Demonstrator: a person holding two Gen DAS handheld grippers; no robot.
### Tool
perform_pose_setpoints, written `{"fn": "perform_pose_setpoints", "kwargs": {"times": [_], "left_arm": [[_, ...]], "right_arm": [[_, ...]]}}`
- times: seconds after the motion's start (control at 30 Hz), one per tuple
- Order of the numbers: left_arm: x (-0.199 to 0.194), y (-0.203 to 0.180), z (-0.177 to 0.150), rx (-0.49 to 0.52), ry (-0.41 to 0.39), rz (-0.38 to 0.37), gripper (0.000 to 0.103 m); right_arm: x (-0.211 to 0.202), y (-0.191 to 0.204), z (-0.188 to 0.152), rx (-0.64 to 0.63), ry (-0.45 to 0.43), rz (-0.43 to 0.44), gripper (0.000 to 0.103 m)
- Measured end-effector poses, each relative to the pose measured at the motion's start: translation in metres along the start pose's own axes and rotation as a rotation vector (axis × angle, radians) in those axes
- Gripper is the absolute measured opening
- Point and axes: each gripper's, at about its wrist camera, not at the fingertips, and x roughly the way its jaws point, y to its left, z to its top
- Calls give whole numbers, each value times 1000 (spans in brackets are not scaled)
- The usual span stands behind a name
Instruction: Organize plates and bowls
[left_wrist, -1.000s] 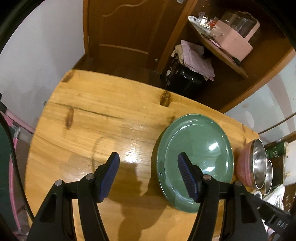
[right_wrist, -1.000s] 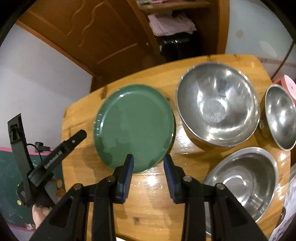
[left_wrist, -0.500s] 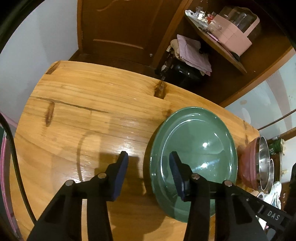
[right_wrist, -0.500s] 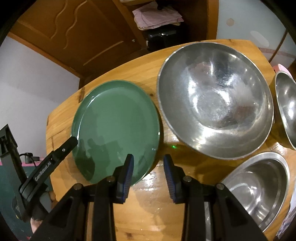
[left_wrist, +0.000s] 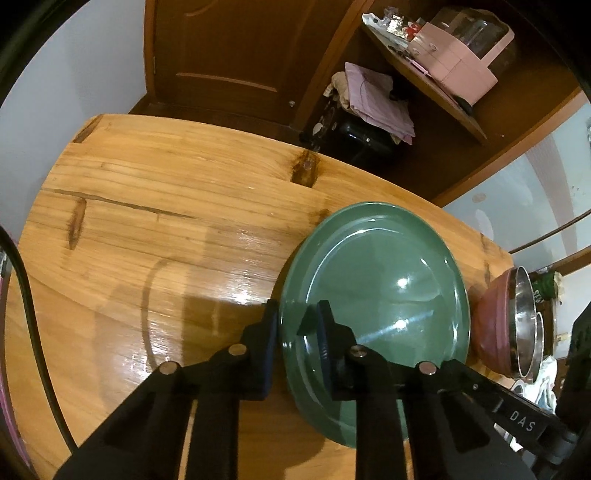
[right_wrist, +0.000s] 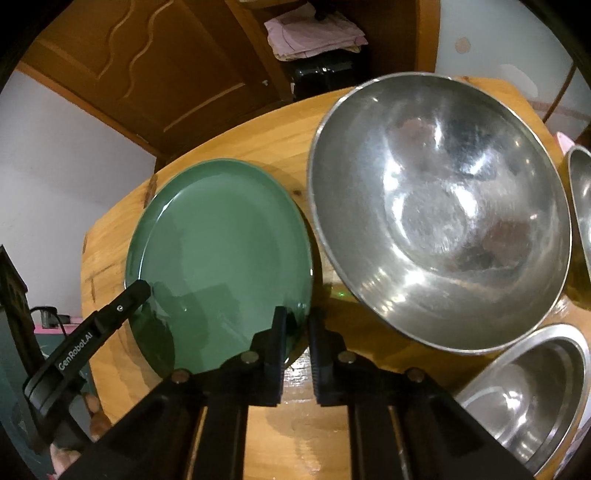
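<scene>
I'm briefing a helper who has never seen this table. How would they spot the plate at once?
On the wooden table, look left of the largest steel bowl. The green plate lies flat there, with the left gripper and right gripper each clamped on its rim. It is the only flat, green, non-metal dish among the shiny bowls.

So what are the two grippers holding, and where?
Both hold the round green plate by its rim: left gripper at one edge, right gripper at the opposite edge.
</scene>
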Motion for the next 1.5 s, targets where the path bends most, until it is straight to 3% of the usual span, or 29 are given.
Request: {"fn": "perform_pose_setpoints", "kwargs": {"times": [0.4, 0.7, 0.9, 1.13, 1.5], "left_arm": [[-15, 16, -10, -40, 19, -30, 11], [-60, 21, -42, -22, -11, -73, 11], [-111, 21, -83, 5, -37, -83, 11], [-175, 34, -144, 20, -43, -96, 11], [-237, 59, -269, 53, -65, -60, 11]], "right_arm": [[-22, 14, -20, -95, -45, 12, 10], [-46, 9, -56, -124, -57, 74, 10], [-76, 9, -94, -150, -78, 131, 10], [-117, 6, -165, -210, -104, 173, 10], [-140, -4, -278, -287, -90, 210, 10]]}}
